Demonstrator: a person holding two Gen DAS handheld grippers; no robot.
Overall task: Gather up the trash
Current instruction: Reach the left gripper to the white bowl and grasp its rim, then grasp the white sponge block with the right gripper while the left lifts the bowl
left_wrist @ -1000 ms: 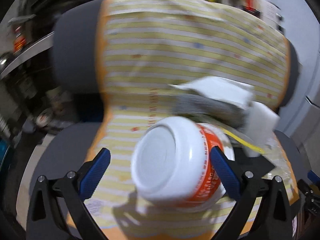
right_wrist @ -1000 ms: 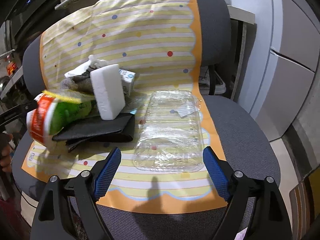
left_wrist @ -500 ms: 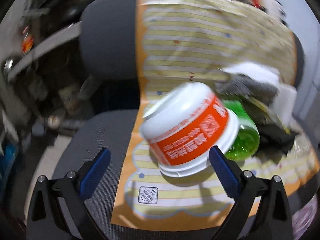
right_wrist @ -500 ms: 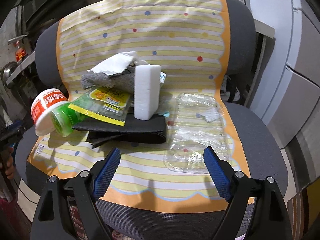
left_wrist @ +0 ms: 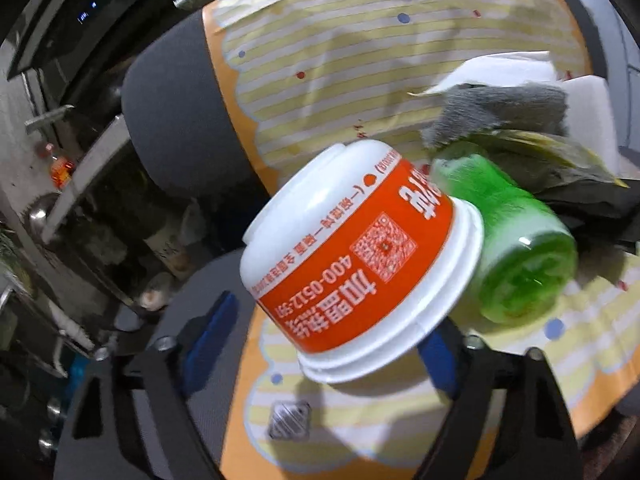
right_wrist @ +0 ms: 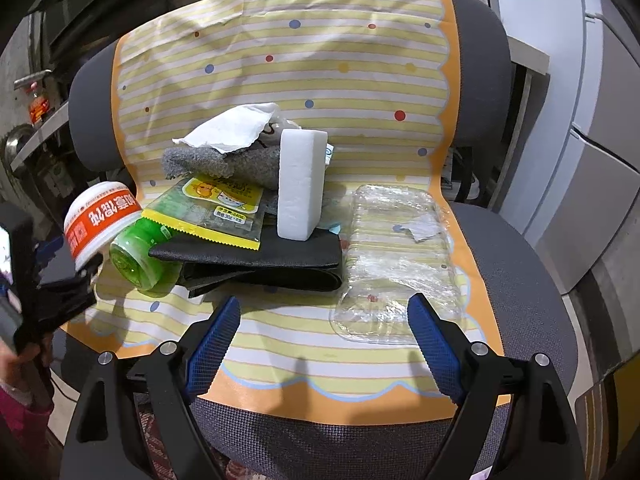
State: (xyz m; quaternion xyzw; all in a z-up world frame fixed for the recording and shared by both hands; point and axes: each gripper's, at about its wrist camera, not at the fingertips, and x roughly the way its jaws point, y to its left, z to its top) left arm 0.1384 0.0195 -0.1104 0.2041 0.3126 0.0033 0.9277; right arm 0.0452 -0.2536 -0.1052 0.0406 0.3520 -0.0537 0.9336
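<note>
A white and orange paper bowl [left_wrist: 356, 264] lies tilted, mouth down, at the left edge of a striped mat [right_wrist: 328, 68] on a grey chair. My left gripper [left_wrist: 320, 344] is open with the bowl between its blue pads; no contact is visible. The bowl also shows in the right wrist view [right_wrist: 100, 220], beside a green plastic bottle [right_wrist: 138, 256]. A snack wrapper [right_wrist: 212, 208], white tissue [right_wrist: 232, 130], grey cloth [right_wrist: 224, 162], white foam block [right_wrist: 300, 182] and black wallet [right_wrist: 260, 260] are piled together. A clear plastic tray [right_wrist: 392, 256] lies to the right. My right gripper [right_wrist: 320, 346] is open and empty over the mat's front edge.
The chair's grey seat [right_wrist: 520, 280] shows around the mat. White cabinets [right_wrist: 600, 140] stand to the right. Dark shelves and clutter [left_wrist: 80, 200] are at the left. A person's hand [right_wrist: 24, 360] holds the left gripper.
The left gripper view swung left and closed in on the bowl, which now shows its side instead of its base. The right gripper drew back, showing more of the chair.
</note>
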